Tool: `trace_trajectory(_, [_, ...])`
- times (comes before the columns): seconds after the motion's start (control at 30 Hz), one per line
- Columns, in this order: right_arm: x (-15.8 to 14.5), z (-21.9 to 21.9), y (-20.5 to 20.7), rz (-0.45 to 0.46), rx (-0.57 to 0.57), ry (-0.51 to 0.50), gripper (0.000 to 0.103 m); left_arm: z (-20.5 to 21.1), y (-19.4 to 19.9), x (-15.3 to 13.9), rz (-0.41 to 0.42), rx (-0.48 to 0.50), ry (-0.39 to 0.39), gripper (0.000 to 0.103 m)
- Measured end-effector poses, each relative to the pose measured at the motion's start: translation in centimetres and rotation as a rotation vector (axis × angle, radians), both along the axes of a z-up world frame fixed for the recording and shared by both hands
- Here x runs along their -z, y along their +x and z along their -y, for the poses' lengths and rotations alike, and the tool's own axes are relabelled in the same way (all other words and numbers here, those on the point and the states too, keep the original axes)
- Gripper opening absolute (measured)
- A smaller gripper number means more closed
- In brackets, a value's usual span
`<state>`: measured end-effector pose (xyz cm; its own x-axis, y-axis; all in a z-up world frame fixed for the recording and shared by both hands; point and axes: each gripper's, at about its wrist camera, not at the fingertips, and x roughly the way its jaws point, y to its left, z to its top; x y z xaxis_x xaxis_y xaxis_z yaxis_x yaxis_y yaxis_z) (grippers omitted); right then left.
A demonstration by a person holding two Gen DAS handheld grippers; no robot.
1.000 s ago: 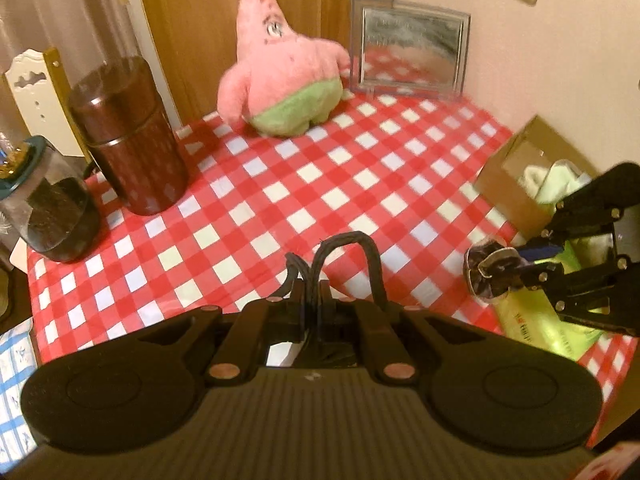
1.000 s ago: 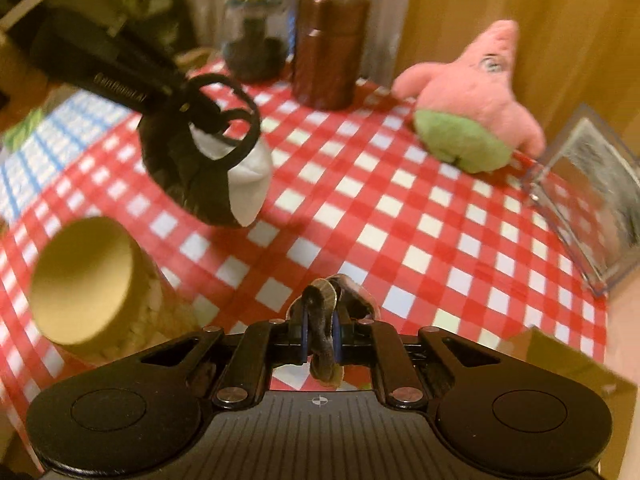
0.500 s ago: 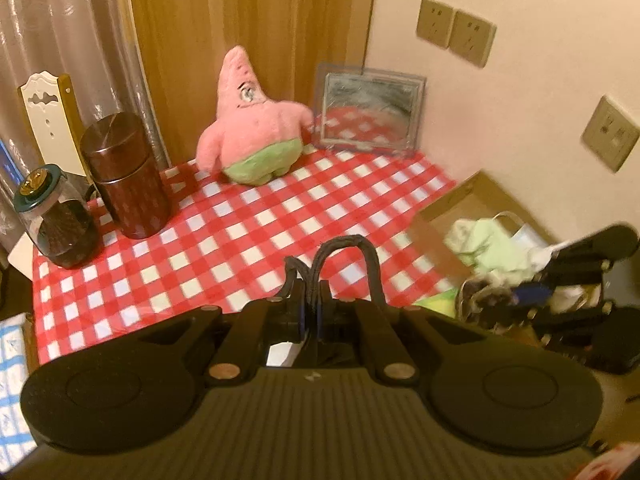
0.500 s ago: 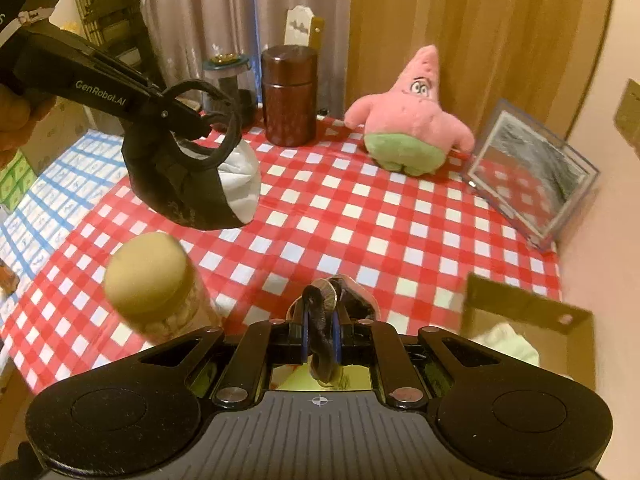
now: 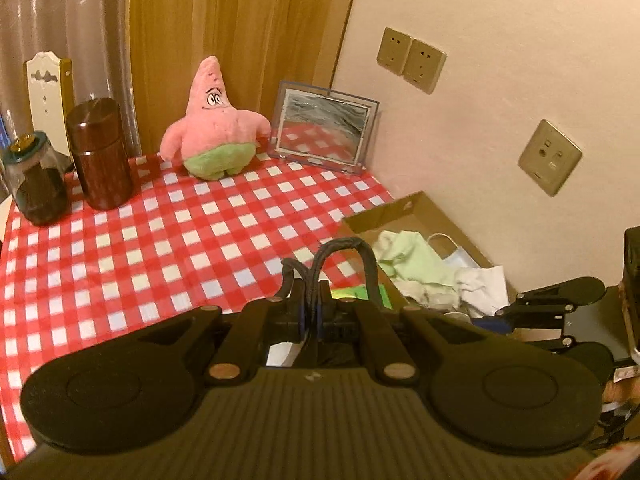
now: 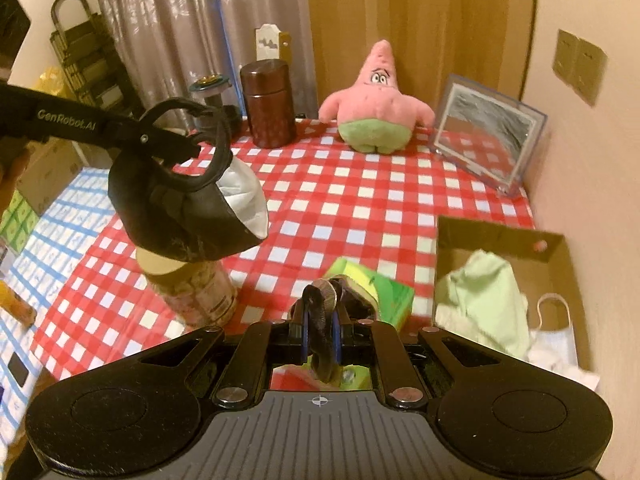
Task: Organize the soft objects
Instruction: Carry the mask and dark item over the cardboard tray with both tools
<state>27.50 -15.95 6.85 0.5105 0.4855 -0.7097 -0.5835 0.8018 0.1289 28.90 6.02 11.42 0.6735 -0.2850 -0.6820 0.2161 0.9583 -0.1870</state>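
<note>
Right gripper [image 6: 320, 326]: the jaws are seen closed on a small dark soft item [image 6: 320, 336], patterned at its top; what it is cannot be told. It is held above the table edge, likely for carrying to the box.
Left gripper [image 6: 192, 146]: the jaws are closed on the ear loops of a black mask [image 6: 180, 216] with a white lining, so that the mask hangs free above a cork-lidded jar [image 6: 188, 280].
Box [image 6: 560, 252]: an open cardboard box is set at the table's right edge, near the wall; a green cloth [image 6: 484, 296] and a pale mask [image 6: 554, 332] are already laid in it, so it is judged the collecting place.
Green pack [image 6: 376, 292]: lies just beside the box.
Plush [image 6: 378, 108]: a pink star toy is left upright at the far edge, well apart from the box, not yet gathered.
</note>
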Motion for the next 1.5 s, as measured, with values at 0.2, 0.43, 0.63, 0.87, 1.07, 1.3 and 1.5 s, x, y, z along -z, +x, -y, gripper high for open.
trace_trajectory(0.2, [0.6, 1.8, -2.0, -0.02, 0.044, 0.047, 0.011, 0.9, -3.0, 1.3, -0.007, -0.044, -0.059, 0.004])
trace_trajectory(0.43, [0.8, 3.8, -4.1, -0.023, 0.1, 0.108, 0.011, 2.4, -5.8, 3.1, -0.016, -0.073, -0.122, 0.004])
trace_trajectory(0.63, [0.7, 6.0, -6.5, 0.009, 0.185, 0.155, 0.011, 4.2, -7.6, 3.7, -0.014, -0.063, -0.17, 0.004])
trace_trajectory(0.87, [1.8, 10.1, -10.0, 0.021, 0.322, 0.189, 0.011, 7.6, -9.2, 4.4, -0.022, -0.01, -0.211, 0.004])
trace_trajectory(1.07, [2.9, 13.5, -12.0, 0.004, 0.411, 0.17, 0.011, 10.9, -9.7, 4.8, -0.025, 0.033, -0.238, 0.004])
trace_trajectory(1.3, [3.4, 15.5, -13.3, 0.02, 0.449, 0.106, 0.011, 14.6, -9.4, 5.3, -0.041, 0.091, -0.26, 0.004])
trace_trajectory(1.5, [3.6, 16.4, -13.4, 0.021, 0.464, 0.098, 0.011, 16.0, -8.9, 5.9, -0.059, 0.111, -0.265, 0.004])
